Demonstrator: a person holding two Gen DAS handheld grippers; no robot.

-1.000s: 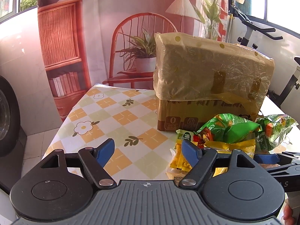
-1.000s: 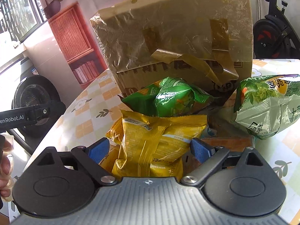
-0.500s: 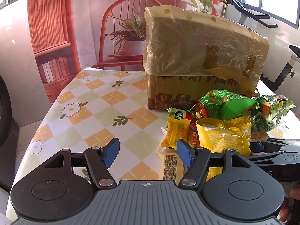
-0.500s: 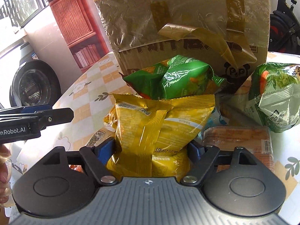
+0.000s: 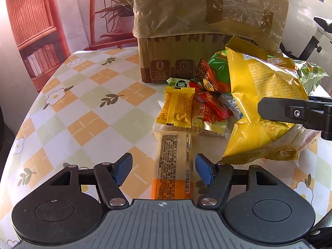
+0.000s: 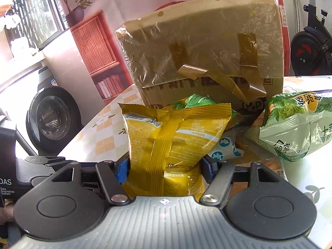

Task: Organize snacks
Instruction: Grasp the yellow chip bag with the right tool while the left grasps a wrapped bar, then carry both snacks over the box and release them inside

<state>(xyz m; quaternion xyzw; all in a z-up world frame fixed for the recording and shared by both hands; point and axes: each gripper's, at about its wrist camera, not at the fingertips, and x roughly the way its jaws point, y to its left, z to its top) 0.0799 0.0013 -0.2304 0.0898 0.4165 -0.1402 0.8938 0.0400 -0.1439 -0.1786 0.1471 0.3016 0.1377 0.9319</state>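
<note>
Jaws of the left gripper [image 5: 164, 171] stand apart around a long pale cracker pack with an orange end [image 5: 173, 166], with a gap showing on each side, so nothing is clenched. Only the left wrist view shows this pack, lying flat on the checked, flowered surface [image 5: 83, 108], and behind it a small yellow snack packet [image 5: 178, 108] and a red wrapped snack [image 5: 211, 101] in the heap before the one tape-wrapped cardboard box [image 5: 207, 20]. To the right, one finger of the right gripper [image 5: 290, 111] presses the side of a large yellow crinkled snack bag [image 5: 263, 95].

From the right wrist view, the right gripper's [image 6: 165, 168] jaws are clamped on the lower part of that yellow bag [image 6: 174, 139], which stands upright off the surface. Only this view shows clearly a pale green vegetable-print bag [image 6: 294, 128] at the right and a small white wrapper with blue prints [image 6: 223, 149] just behind the yellow bag; another green bag [image 6: 197, 101] peeks out above it.

Compared with a second ago, the left gripper sits lower, with the cracker pack now between its narrowed jaws. The right jaws have just been closing, and the yellow bag is now raised.

Counted: two grippers, one box, one yellow bag, two green bags.
</note>
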